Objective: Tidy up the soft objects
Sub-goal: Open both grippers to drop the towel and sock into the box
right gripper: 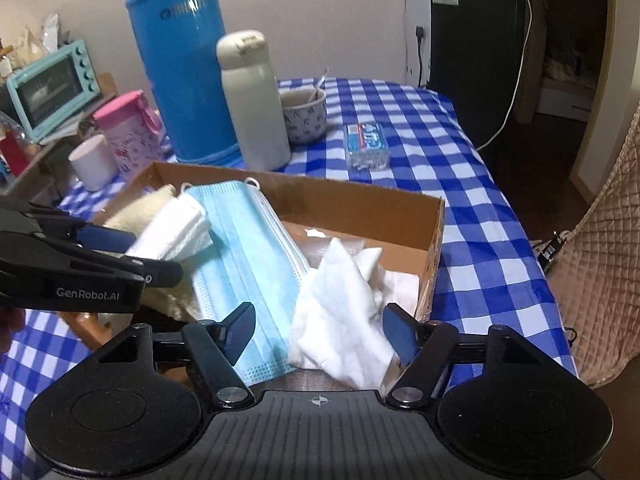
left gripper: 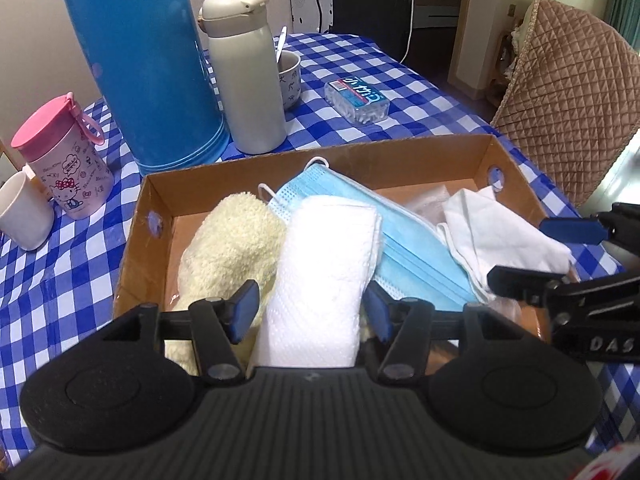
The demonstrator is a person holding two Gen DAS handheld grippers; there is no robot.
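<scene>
My left gripper (left gripper: 310, 312) agape astride quilted white cloth (left gripper: 324, 272), fluffy cream towel (left gripper: 232, 240) leftward, my right gripper (right gripper: 320, 334) wide over crumpled tissue (right gripper: 344, 312), pleated mask (right gripper: 244, 256) between, cardboard box (left gripper: 400, 152) walls close around.

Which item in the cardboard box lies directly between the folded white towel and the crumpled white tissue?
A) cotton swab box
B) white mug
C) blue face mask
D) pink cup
C: the blue face mask lies flat in the cardboard box, with the folded white towel on one side and the crumpled white tissue on the other.
</scene>
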